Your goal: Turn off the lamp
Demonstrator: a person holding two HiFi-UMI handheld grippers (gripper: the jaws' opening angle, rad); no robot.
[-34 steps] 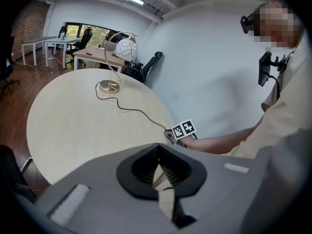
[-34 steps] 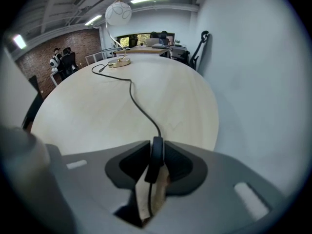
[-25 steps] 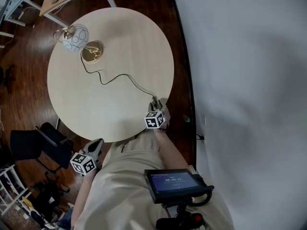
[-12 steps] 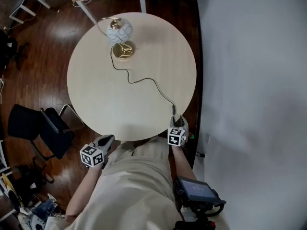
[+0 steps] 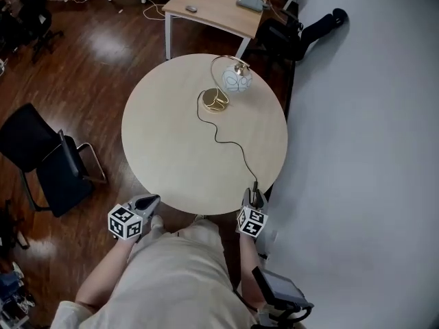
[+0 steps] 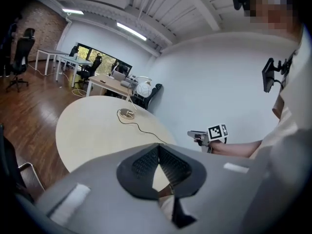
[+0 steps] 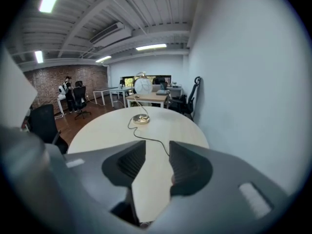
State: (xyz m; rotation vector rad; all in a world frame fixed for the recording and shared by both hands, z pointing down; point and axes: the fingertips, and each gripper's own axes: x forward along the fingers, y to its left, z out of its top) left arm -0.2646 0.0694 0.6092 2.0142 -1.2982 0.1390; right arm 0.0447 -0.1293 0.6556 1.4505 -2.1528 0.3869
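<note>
The lamp, a white globe (image 5: 236, 79) on a gold hoop and gold base (image 5: 215, 99), stands at the far side of the round table (image 5: 164, 136). Its black cord (image 5: 233, 144) snakes to the near edge. My right gripper (image 5: 254, 197) hovers just off that edge by the cord's end. It is open with nothing between its pads, and its jaws have just been closing. In the right gripper view the lamp (image 7: 143, 85) lies straight ahead of that gripper (image 7: 157, 147). My left gripper (image 5: 152, 200) hangs off the near left edge, shut and empty (image 6: 158, 145).
A black chair (image 5: 41, 163) stands left of the table. A wooden desk (image 5: 219, 5) and another dark chair (image 5: 302, 29) are beyond it. A white wall (image 5: 357, 115) runs close along the right. A small screen (image 5: 278, 290) hangs at the person's waist.
The right gripper has left the cord's near end on the table and risen off the edge. The left gripper has lifted too. The head view has pulled back and shows more of the room.
</note>
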